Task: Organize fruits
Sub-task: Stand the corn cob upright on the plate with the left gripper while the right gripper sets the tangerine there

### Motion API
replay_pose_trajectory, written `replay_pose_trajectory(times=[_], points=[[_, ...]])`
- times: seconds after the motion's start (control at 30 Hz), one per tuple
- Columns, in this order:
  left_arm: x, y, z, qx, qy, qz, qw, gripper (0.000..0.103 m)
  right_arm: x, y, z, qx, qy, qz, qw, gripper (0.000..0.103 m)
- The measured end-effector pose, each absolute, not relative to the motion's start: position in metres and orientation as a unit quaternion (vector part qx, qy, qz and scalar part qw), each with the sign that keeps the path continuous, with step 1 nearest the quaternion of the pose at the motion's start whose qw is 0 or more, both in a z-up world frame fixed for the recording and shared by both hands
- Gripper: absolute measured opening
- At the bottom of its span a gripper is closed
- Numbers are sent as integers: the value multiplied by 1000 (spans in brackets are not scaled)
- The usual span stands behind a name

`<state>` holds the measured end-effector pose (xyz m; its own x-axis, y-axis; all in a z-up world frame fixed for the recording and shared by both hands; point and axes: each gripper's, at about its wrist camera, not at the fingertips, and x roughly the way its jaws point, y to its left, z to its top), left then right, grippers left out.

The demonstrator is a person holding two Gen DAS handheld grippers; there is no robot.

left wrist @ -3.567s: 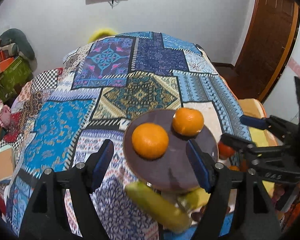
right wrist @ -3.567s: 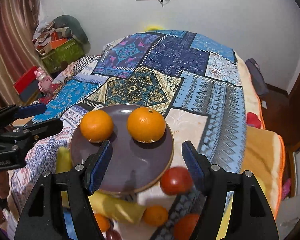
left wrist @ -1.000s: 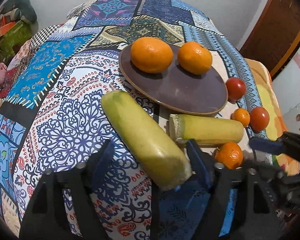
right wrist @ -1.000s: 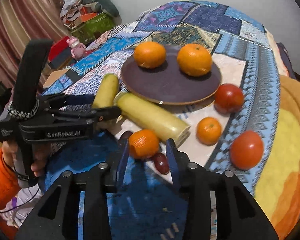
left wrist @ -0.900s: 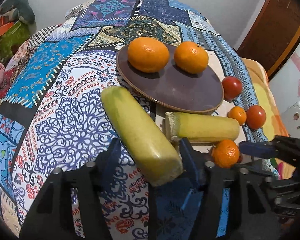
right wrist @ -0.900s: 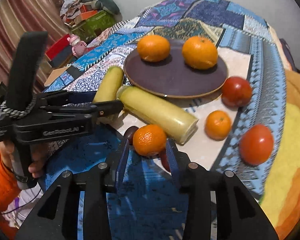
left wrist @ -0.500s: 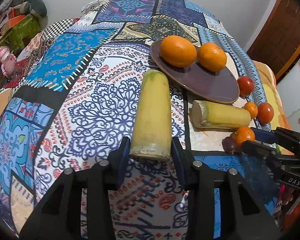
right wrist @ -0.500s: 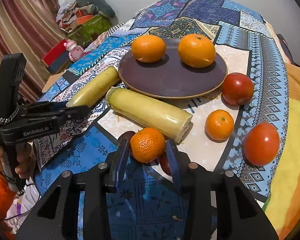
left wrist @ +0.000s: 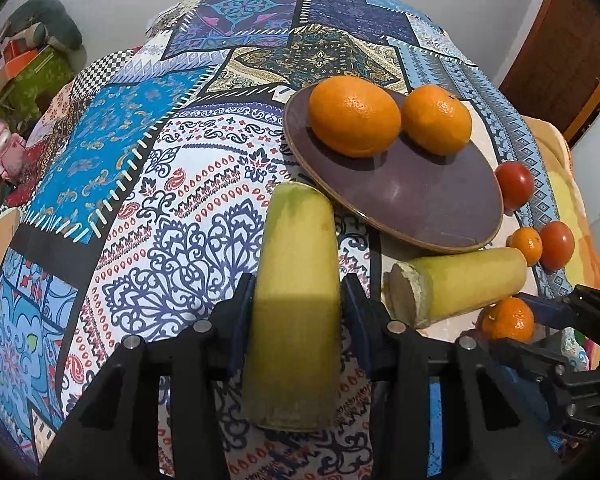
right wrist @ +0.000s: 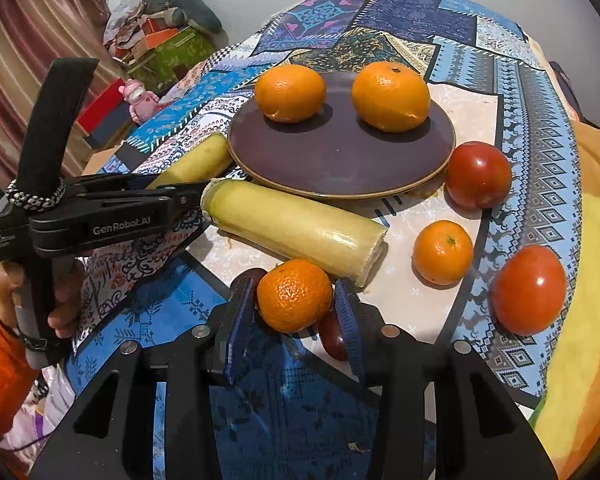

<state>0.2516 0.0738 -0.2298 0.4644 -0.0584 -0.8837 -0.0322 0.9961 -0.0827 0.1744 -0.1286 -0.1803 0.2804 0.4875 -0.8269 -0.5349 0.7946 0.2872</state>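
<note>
Left gripper: clamped on the near end of a yellow-green stalk; both pads press its sides.
Right gripper: fingers closed around a mandarin; pads touch or nearly touch its sides, so it looks gripped.
Stalk place: left of the plate, its far tip just beside the plate's near-left rim; whether it rests on the cloth or is lifted, I cannot tell.
Stalk axis: long axis runs near to far in the left view, cut end toward the camera, rounded greenish tip pointing far and slightly toward the plate.
Second stalk: lies crosswise in front of the plate, well off parallel to the held one.
Mandarin place: near side of the second stalk, touching or just beside it, with a dark fruit at its right.
Step, as I judge it: lifting both pieces to sort them; two oranges already sit on the plate.
Doing it well: grip sits at one end, so the stalk's far end may droop; lift slowly and keep it level, clear of the plate rim.
Mandarin care: raise it straight up so the dark fruit and second stalk are not nudged.
</note>
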Motion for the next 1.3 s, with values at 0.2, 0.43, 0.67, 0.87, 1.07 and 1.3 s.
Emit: replay_pose_trajectory(times=[0.2,0.43,0.67,0.87,1.07,1.3], points=[[239,76,-224,-38,509,-6,860,39,171,-136,-175,-14,496,321,807,36],[226,77,-206,-42,493,-12,869,39,169,-148,-160,0,477,319,819,36],[230,67,-180,-45,472,-31,880,39,176,-158,-143,12,458,310,833,36],[228,63,-192,-36,493,-38,869,39,178,-162,-139,11,453,306,837,36],[216,73,-189,-40,491,-27,870,39,181,-166,-140,13,453,302,839,36],[217,71,-168,-47,467,-28,883,39,189,-167,-135,12,444,298,845,36]])
